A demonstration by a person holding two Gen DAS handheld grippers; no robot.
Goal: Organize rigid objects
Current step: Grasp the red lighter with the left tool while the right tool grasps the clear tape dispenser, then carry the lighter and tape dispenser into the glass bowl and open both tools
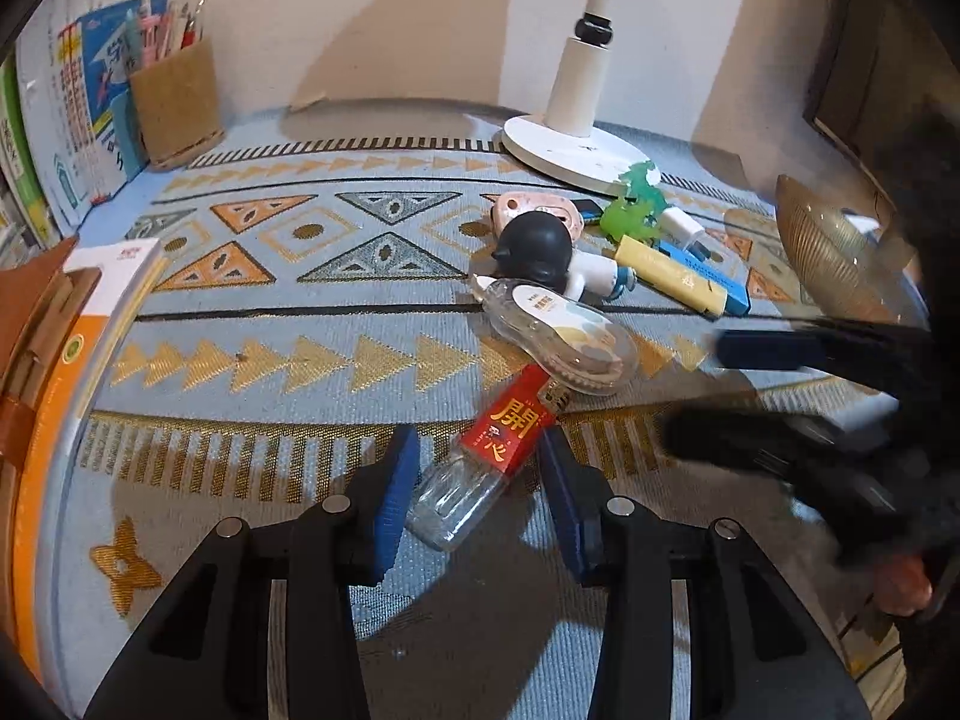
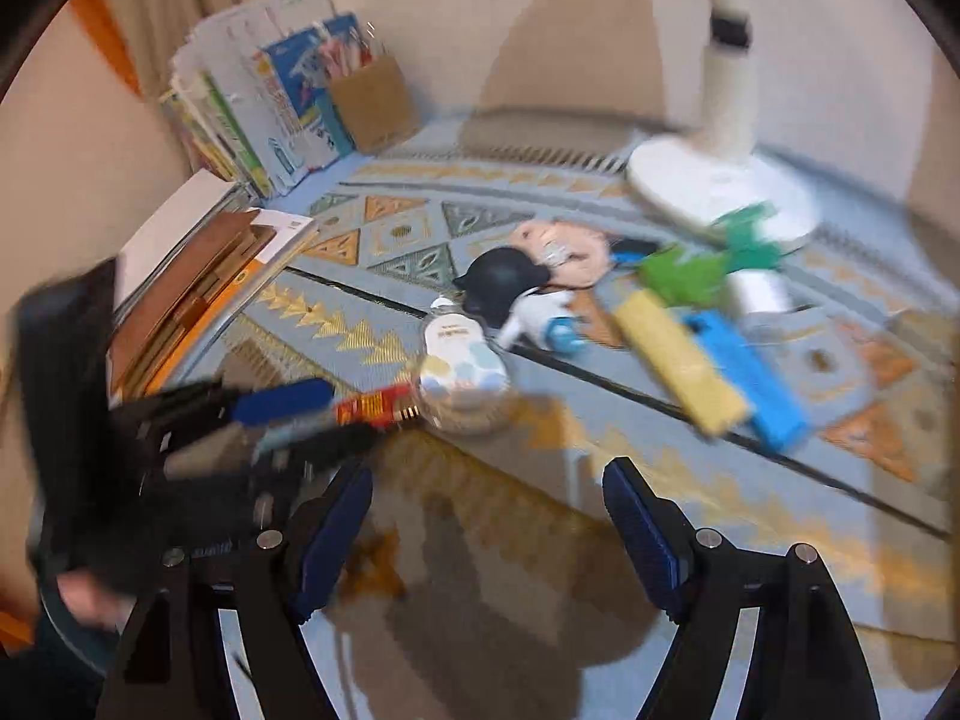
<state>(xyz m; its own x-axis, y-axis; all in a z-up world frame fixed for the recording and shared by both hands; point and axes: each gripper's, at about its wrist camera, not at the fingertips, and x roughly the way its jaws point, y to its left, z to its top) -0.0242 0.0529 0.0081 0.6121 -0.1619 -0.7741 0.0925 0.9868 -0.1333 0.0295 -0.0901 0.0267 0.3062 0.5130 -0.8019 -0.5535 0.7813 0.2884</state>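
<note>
1. Left tool (image 1: 480,443): closed on the small glass bottle (image 1: 480,456); blue pads against either side of it, near the red label. Seen blurred at the left edge of the right wrist view.
2. Small glass bottle: clear, red label with gold characters, lying slantwise on the table cloth (image 1: 270,330), capped end pointing away towards the clutter, clear base nearest the camera. Cap end just beside the clear plastic case (image 1: 564,336).
3. Right tool (image 2: 486,473): jaws apart, nothing between them, only patterned cloth below. Appears blurred in the left wrist view, right of the bottle.
4. Clear plastic case: rounded, white and pastel insert, lying flat between the bottle and the black-headed figure (image 1: 534,246).
5. Black-headed figure: round dark head, white body with blue parts, on its side, touching the pink item (image 1: 528,207) behind it.
6. Green toy (image 1: 636,210): at the edge of the white lamp base (image 1: 576,150).
7. Yellow bar (image 1: 672,279) and blue bar (image 1: 735,294): side by side, touching, right of the figure.
8. Gold ribbed dish (image 1: 822,252): far right, partly hidden.
9. Cardboard pen holder (image 1: 174,102): upright, back left, pens inside, beside upright books (image 1: 66,120).
10. Flat stack of books (image 1: 102,300): left edge of the table, brown cover on top.
</note>
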